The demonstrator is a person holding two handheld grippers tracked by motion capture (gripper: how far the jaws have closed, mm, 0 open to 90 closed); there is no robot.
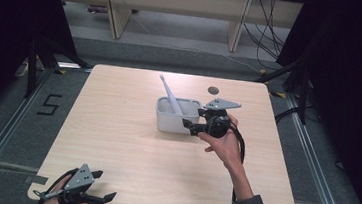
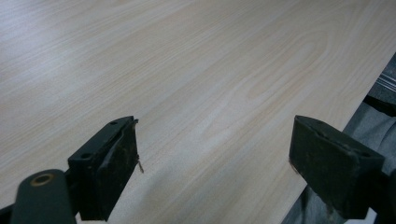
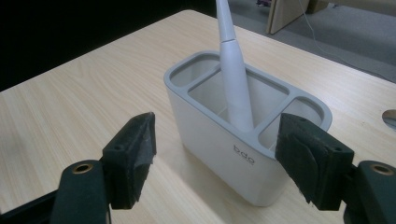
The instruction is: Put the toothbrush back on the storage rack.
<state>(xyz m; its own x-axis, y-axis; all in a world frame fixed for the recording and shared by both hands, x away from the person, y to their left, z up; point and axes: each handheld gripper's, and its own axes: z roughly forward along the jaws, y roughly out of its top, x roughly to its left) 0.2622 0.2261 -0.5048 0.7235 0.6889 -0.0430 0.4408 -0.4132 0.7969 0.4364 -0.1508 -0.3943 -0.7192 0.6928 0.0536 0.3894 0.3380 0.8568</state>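
Observation:
A white holder [image 1: 177, 118] with a grey rim and three compartments stands at the middle of the wooden table [image 1: 116, 126]. A white electric toothbrush [image 1: 169, 93] stands in its middle compartment and leans back to the left. My right gripper [image 1: 190, 127] hovers at the holder's right side, open, its jaws apart from it. In the right gripper view the holder [image 3: 210, 135] and toothbrush [image 3: 236, 88] sit just beyond the open right gripper [image 3: 217, 151]. My left gripper [image 1: 104, 185] rests at the table's near left edge, and the open left gripper [image 2: 217, 144] has bare wood between its jaws.
A round grey cable hole [image 1: 213, 90] lies in the tabletop behind the holder, to its right. The table's near edge [image 2: 336, 121] runs close by the left gripper. Black curtains flank the table, and desk legs and cables stand on the floor beyond it.

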